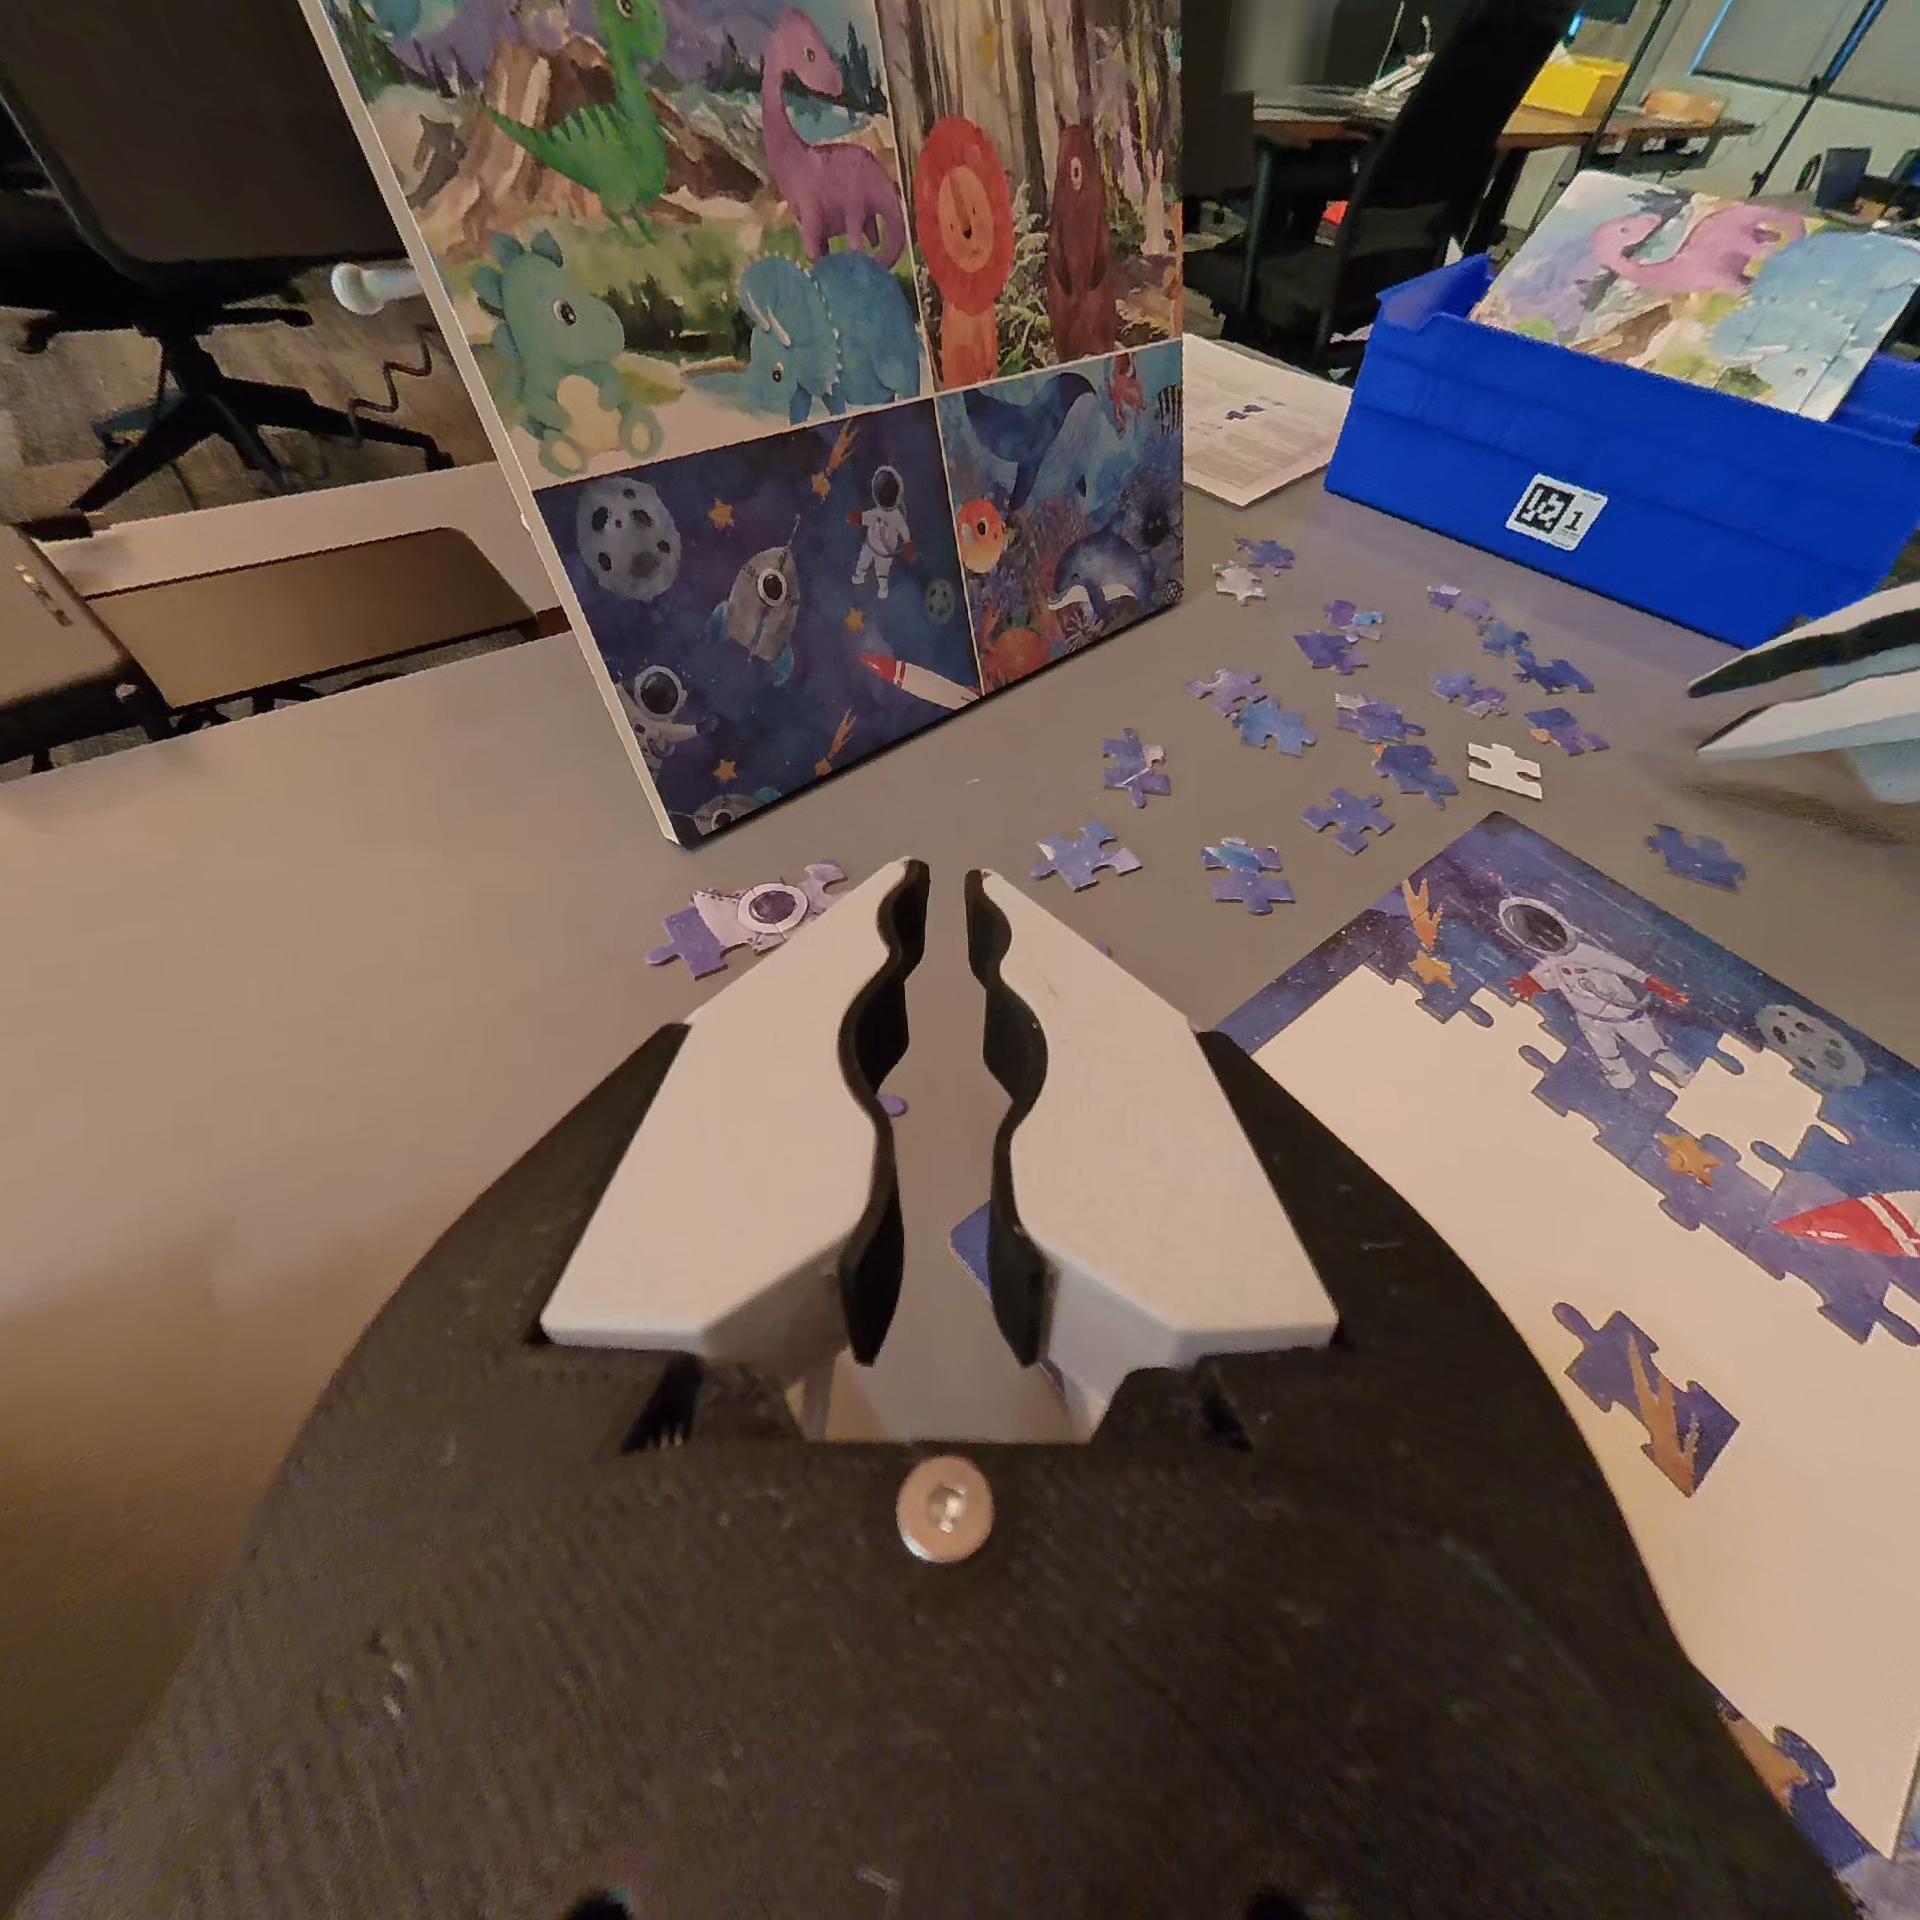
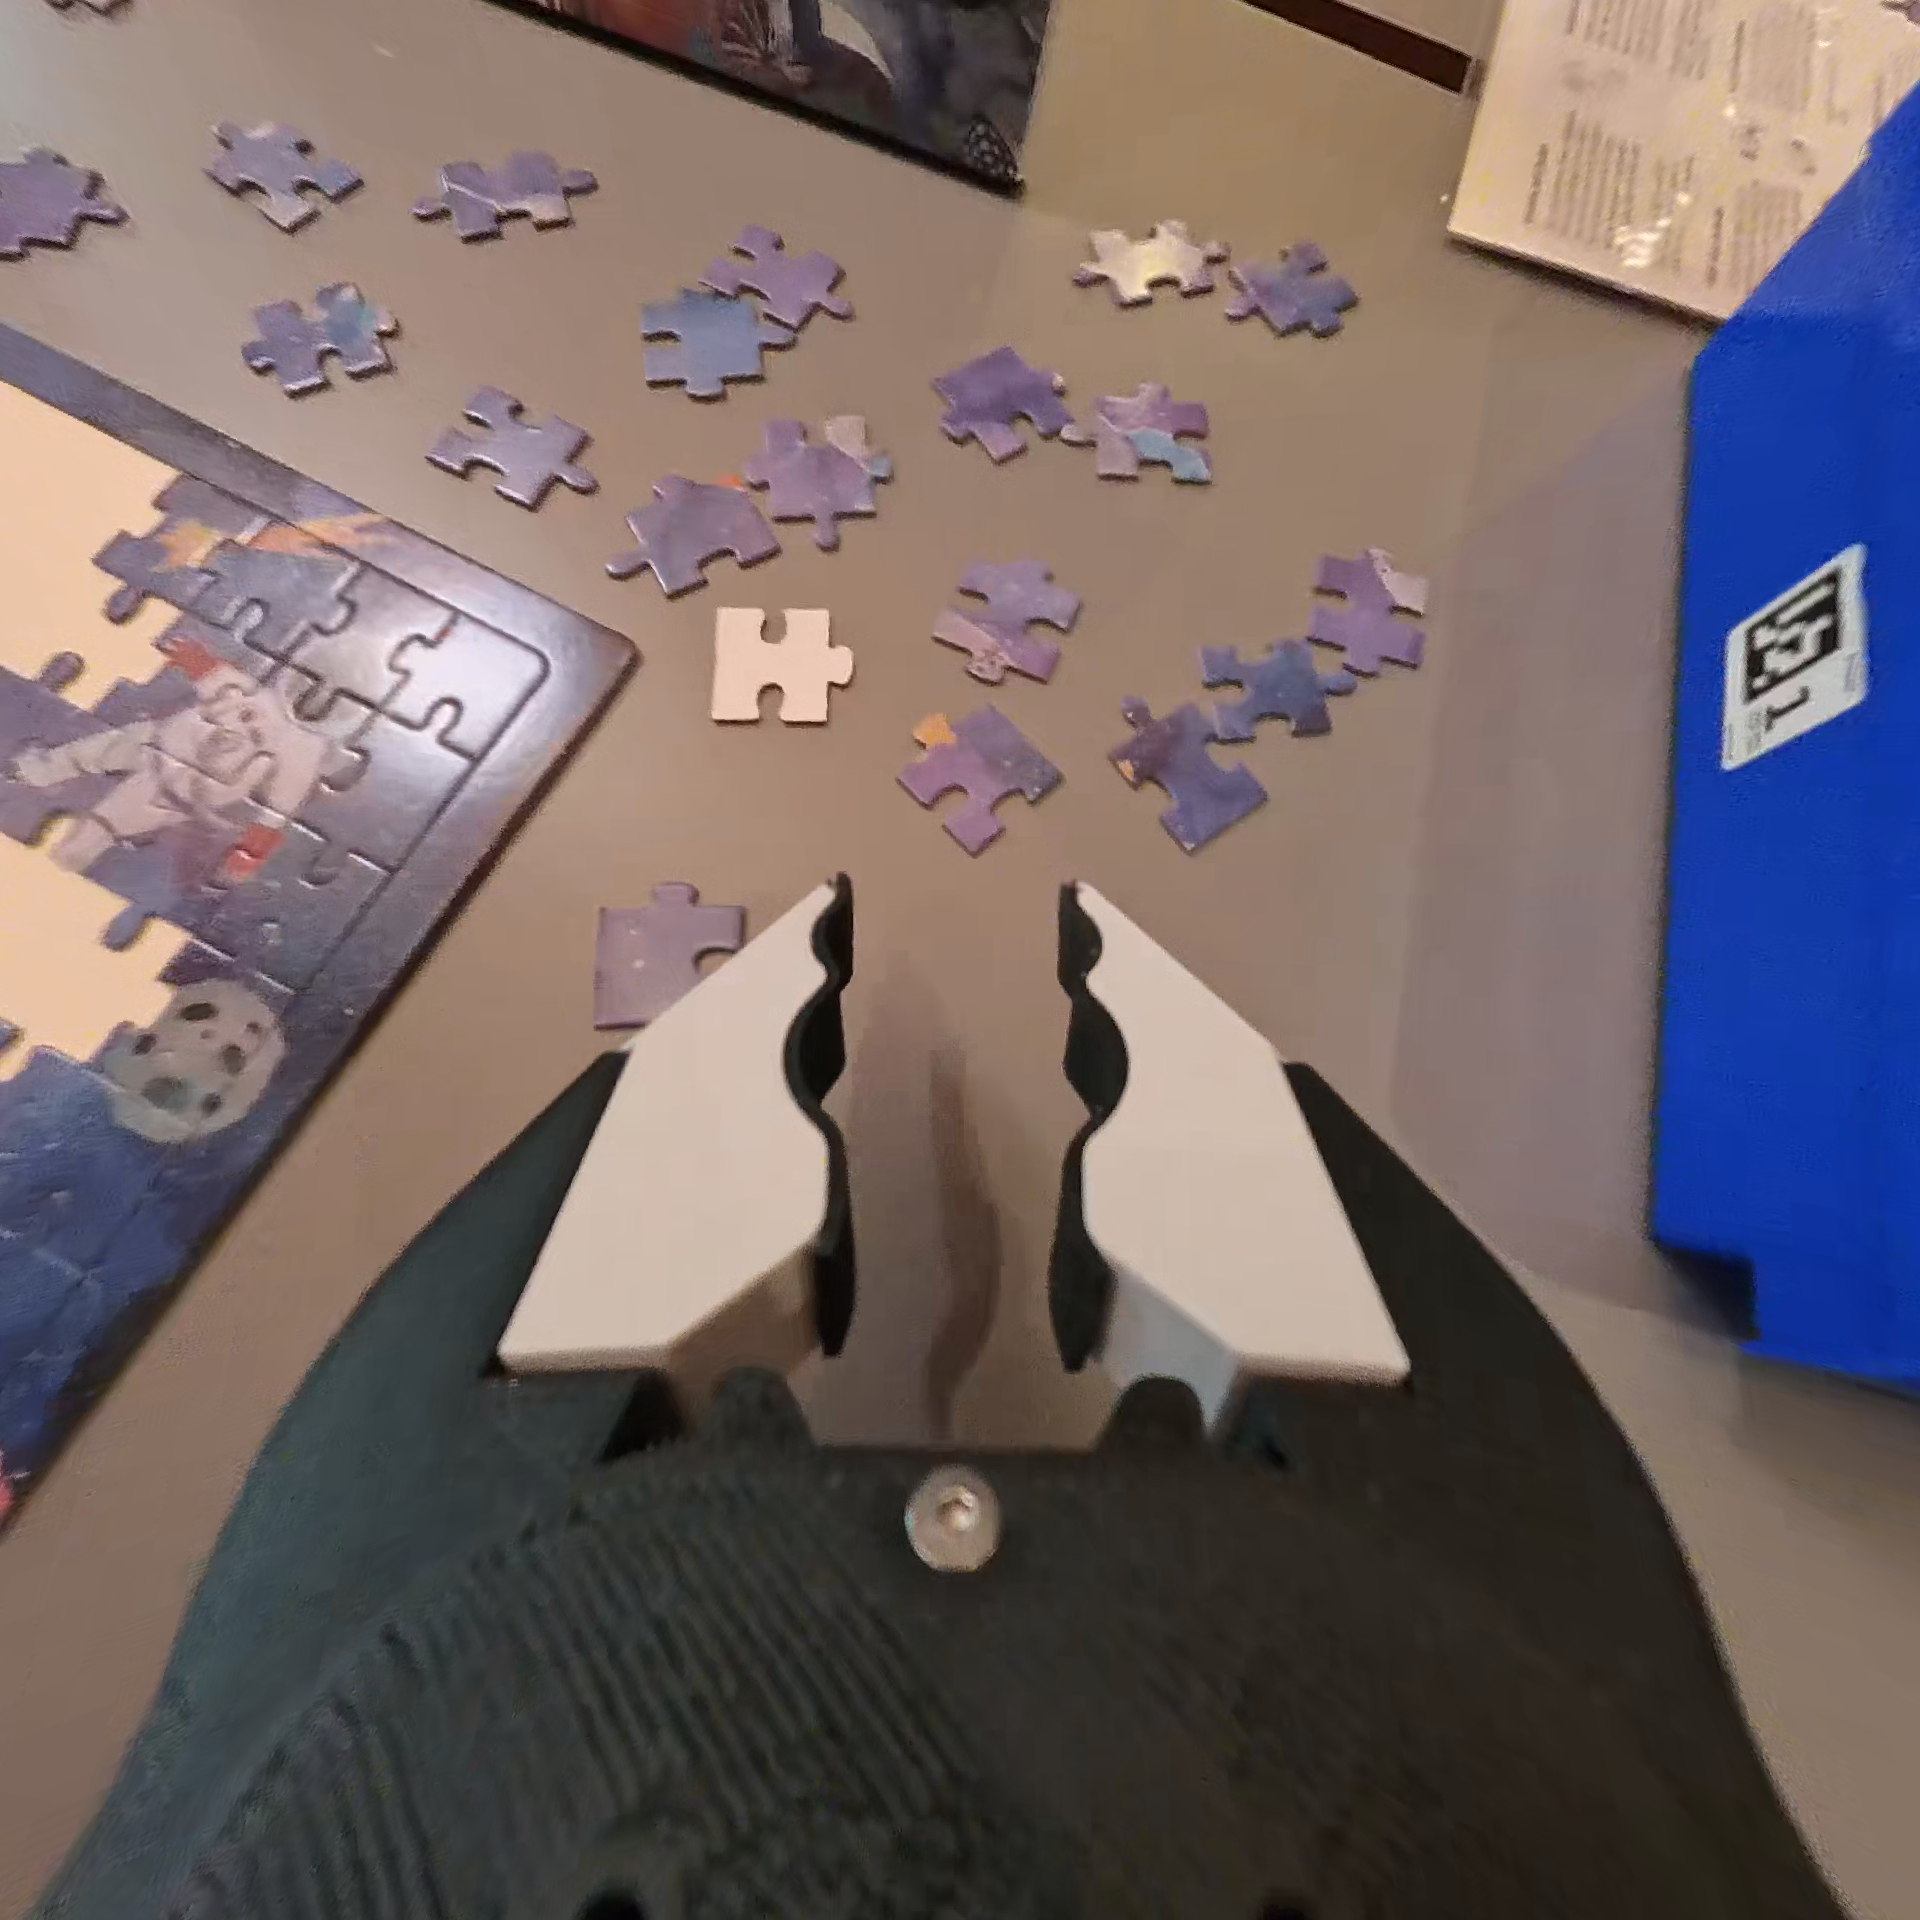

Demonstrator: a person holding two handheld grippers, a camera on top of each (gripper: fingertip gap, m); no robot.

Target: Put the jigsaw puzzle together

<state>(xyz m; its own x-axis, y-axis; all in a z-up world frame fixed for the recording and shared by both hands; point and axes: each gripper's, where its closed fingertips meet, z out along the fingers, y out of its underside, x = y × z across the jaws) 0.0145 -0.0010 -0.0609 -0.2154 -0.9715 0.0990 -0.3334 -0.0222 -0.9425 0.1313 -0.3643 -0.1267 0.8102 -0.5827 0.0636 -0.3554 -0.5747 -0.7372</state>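
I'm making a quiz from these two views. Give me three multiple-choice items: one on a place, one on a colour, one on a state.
1. Where does the assembled dinosaur puzzle lie?
A. in the blue bin
B. on the floor
C. on a chair

2. What colour is the lone face-down piece?
A. red
B. white
C. green

3. How do the right gripper's fingers stand?
A. shut on a piece
B. apart, nothing between
C. gripping paper

Answers:
1 A, the dinosaur puzzle rests across the blue bin.
2 B, the face-down piece shows white among purple ones.
3 B, the right gripper shows bare table between its fingers.
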